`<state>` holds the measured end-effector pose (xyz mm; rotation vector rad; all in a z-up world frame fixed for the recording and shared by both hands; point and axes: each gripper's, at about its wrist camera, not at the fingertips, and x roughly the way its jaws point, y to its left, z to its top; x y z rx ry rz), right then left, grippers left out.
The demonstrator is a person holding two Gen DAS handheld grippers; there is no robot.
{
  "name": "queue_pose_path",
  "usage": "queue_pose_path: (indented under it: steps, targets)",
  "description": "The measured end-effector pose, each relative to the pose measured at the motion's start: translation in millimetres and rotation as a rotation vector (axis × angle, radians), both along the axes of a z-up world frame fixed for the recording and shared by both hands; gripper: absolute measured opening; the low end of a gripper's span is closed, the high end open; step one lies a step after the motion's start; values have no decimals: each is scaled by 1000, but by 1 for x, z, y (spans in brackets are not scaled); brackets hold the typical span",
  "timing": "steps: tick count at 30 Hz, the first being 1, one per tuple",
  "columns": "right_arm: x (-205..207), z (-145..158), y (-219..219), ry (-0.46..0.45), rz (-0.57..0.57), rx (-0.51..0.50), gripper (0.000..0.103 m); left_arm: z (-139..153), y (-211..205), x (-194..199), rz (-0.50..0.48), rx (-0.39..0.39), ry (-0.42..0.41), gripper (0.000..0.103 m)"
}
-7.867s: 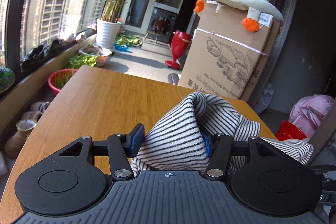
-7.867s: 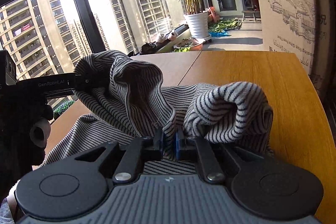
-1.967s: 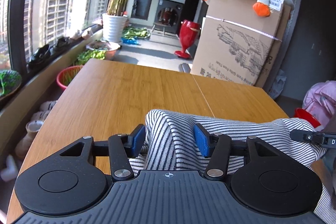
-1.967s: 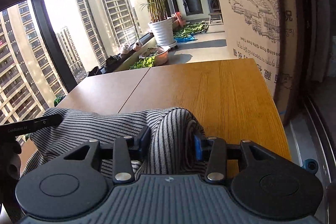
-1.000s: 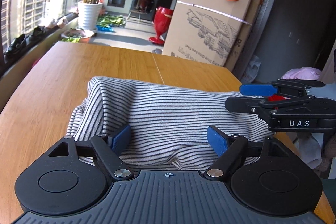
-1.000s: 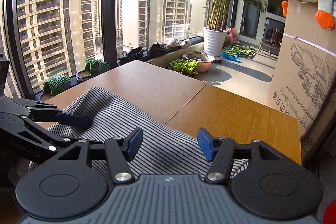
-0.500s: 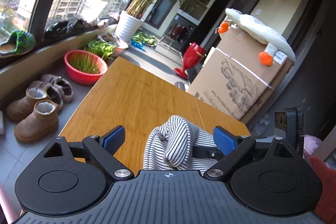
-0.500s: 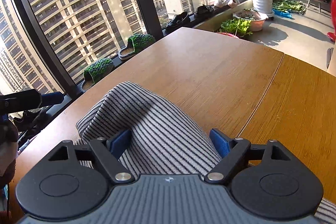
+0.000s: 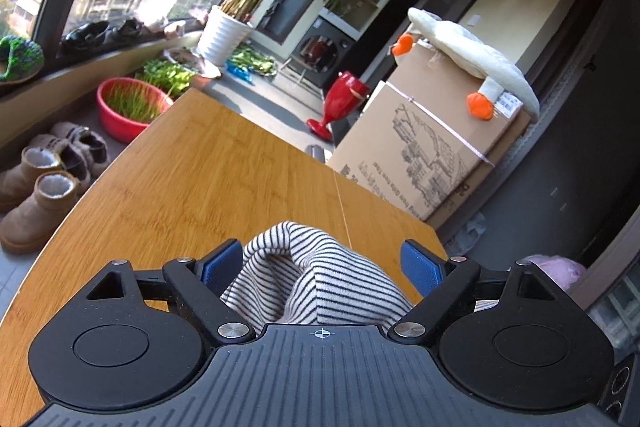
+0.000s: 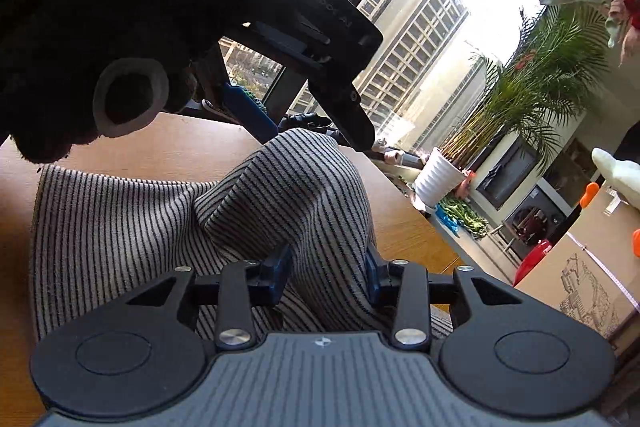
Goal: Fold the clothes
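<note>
A grey-and-black striped garment (image 10: 120,223) lies on the wooden table (image 9: 208,183). In the right wrist view one bunched fold (image 10: 308,195) rises up, and my right gripper (image 10: 326,277) has closed partway on it, blue pads pressing its sides. My left gripper (image 9: 320,267) is open wide, with a hump of the same striped cloth (image 9: 316,275) between its pads, not pinched. The left gripper also shows in the right wrist view (image 10: 304,107), above the far side of the fold.
A cardboard box (image 9: 428,147) with a plush goose (image 9: 472,55) stands past the table's far right edge. A potted palm (image 9: 228,35), a red basin (image 9: 128,107) and boots (image 9: 44,187) stand on the floor at left by the window.
My right gripper has narrowed from wide open onto a raised fold of the garment and tilted upward. My left gripper stays open over the cloth, now close above the right gripper's fold.
</note>
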<state>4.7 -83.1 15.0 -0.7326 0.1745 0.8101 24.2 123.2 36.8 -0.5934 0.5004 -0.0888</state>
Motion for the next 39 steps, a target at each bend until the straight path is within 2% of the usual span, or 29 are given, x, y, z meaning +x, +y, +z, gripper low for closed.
queue_pose_path:
  steps: [3,7,8,10,12,13,15,17,19,22,25,28,32,36,39]
  targets:
    - [-7,10,-11,107,7,61,42,-9,-14,1,-22,29,40,77]
    - [5,50,-57,357,-17,185,42,-13,-22,-7,-31,104,37,72]
    - [14,63,-72,422,-49,242,43,-13,-24,-9,-34,120,38,71]
    - [37,87,-110,507,-202,396,48,-15,-26,-11,-41,138,42,70]
    - [61,100,-144,530,-399,537,55,-17,-27,-13,-45,133,49,70]
    - [78,101,-169,564,-535,635,59,-18,-27,-13,-46,123,54,70]
    - [105,90,-200,694,-680,735,60,-20,-26,-12,-47,102,70,70]
    - [121,60,-212,856,-728,770,60,-20,-24,-11,-51,86,82,70]
    - [125,29,-209,968,-727,764,60,-20,-21,-11,-53,65,97,70]
    - [113,15,-209,948,-687,724,55,-25,-9,-5,-50,-11,148,83]
    - [112,20,-204,912,-625,681,47,-30,2,1,-62,-74,171,83]
    - [116,23,-202,884,-605,687,37,-26,-4,11,-79,-7,151,72]
    - [137,35,-183,764,-586,684,29,-13,-15,48,-83,106,127,54]
    - [153,53,-174,630,-532,727,25,5,-10,75,-34,153,61,51]
    - [142,56,-175,566,-501,706,24,11,-18,63,-31,213,12,51]
